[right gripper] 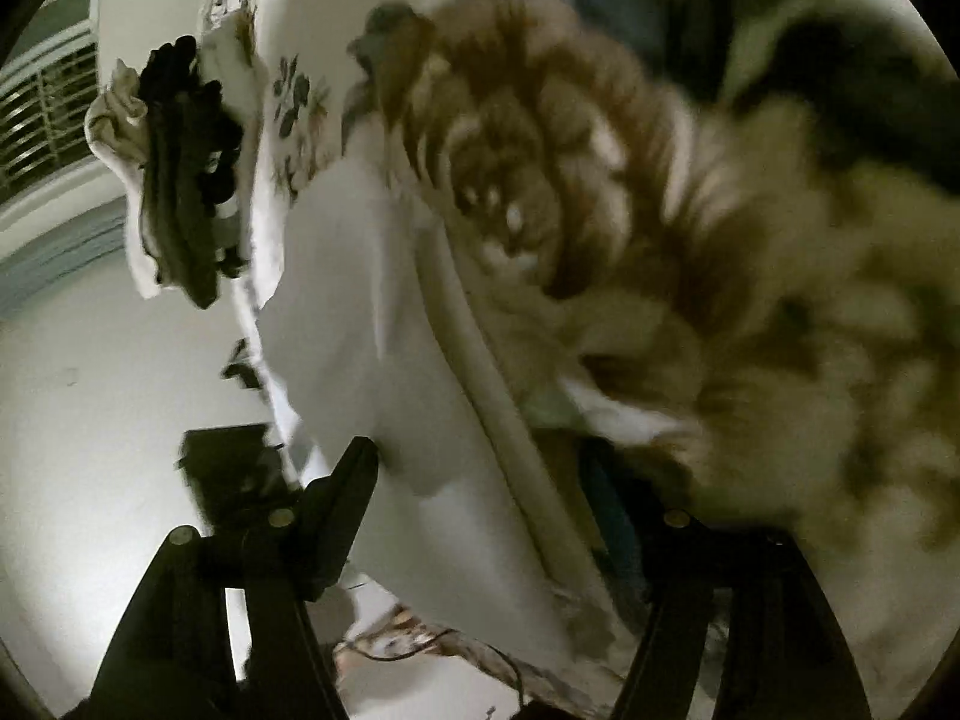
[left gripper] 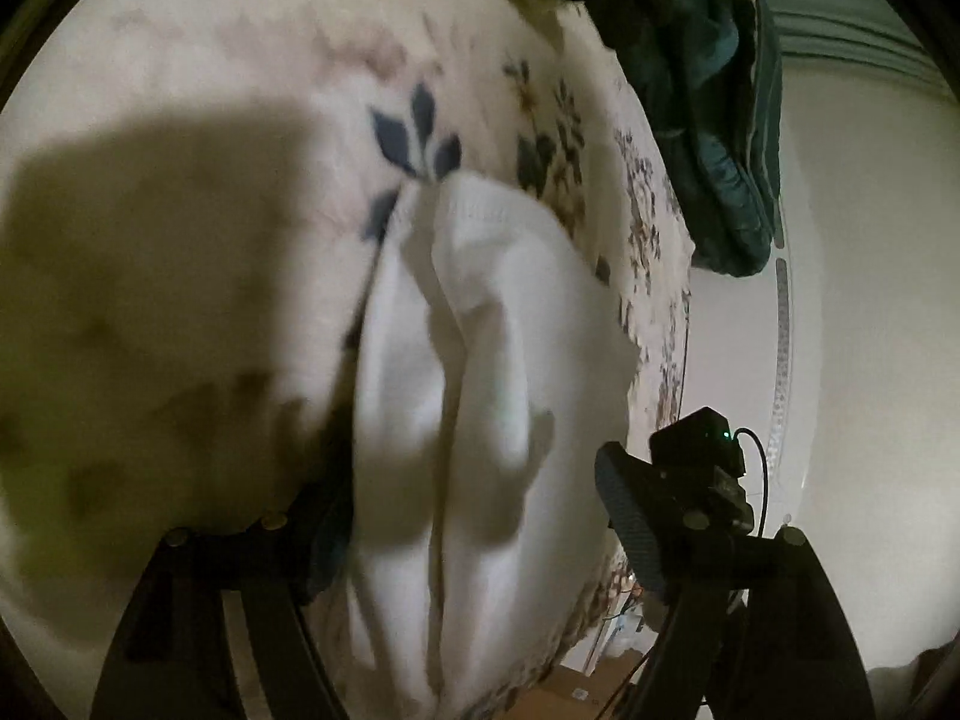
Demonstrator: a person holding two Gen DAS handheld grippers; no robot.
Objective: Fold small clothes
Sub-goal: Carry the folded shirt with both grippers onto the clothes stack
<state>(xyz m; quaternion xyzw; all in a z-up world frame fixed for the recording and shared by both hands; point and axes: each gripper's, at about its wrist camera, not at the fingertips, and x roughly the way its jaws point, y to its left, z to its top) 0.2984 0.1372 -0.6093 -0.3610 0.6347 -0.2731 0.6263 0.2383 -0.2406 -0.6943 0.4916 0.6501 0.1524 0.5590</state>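
Note:
A white sock (left gripper: 480,396) lies lengthwise on the floral bedspread (left gripper: 252,60), its ribbed cuff at the far end. My left gripper (left gripper: 474,540) stands open, its fingers (left gripper: 630,516) on either side of the sock's near end. In the right wrist view the same white sock (right gripper: 408,420) runs between the fingers (right gripper: 342,510) of my right gripper (right gripper: 480,516), which is open; its right finger is mostly hidden behind cloth. Both views are blurred.
A dark teal garment (left gripper: 720,138) hangs over the bed edge at the far right. A pile of black and cream clothes (right gripper: 174,174) lies at the far left. A brown floral blanket (right gripper: 690,240) fills the right. A white wall (left gripper: 870,300) lies beyond the bed.

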